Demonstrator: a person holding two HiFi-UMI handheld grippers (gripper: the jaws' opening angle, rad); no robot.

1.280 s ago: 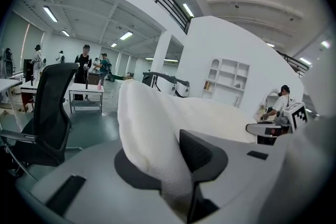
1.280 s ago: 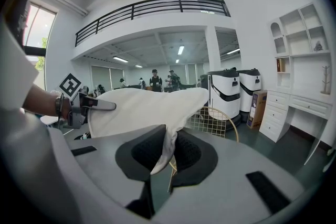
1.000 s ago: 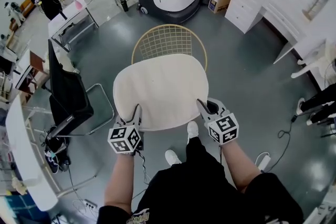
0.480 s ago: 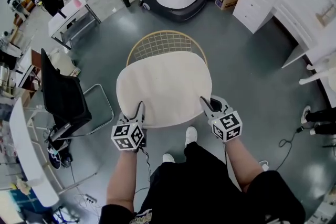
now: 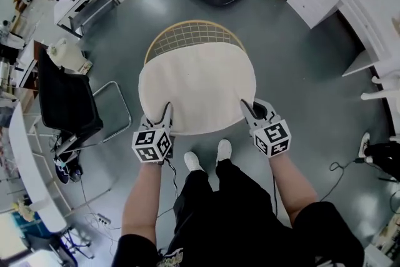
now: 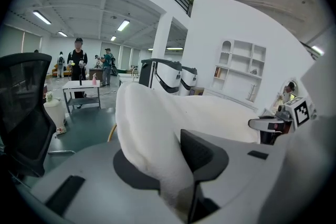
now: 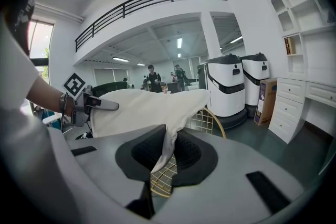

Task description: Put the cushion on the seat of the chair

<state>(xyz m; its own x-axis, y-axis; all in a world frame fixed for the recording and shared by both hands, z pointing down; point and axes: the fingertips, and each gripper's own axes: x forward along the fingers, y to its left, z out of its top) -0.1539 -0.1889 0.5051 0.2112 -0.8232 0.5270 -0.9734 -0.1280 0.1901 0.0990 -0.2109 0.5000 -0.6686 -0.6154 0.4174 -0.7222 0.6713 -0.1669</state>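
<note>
Begin with the grey floor and, standing on it straight ahead, the gold wire chair, curved back at the far side. Treat the cream cushion as held over the seat, covering nearly all of it from the head view, yet judged not resting there, given the gap between cloth and wire rim in the right gripper view. Lower both sides together and level, to land the far edge just in front of the back rather than riding up the wire. Check the centring from left to right before setting down; from above, perhaps a touch toward the right side of the chair, though hard to tell. Rely on the left claw, clamped on the thick near-left edge with padding bunched between its jaws, and on the right claw, closed on a thin fold of the near-right edge. Mind that thinner pinch, likely the first to slip under a sideways pull, and so avoid stretching the cushion between the two. Release only with the weight fully on the wire, then draw the jaws back toward the body without dragging the near edge off the seat.
</note>
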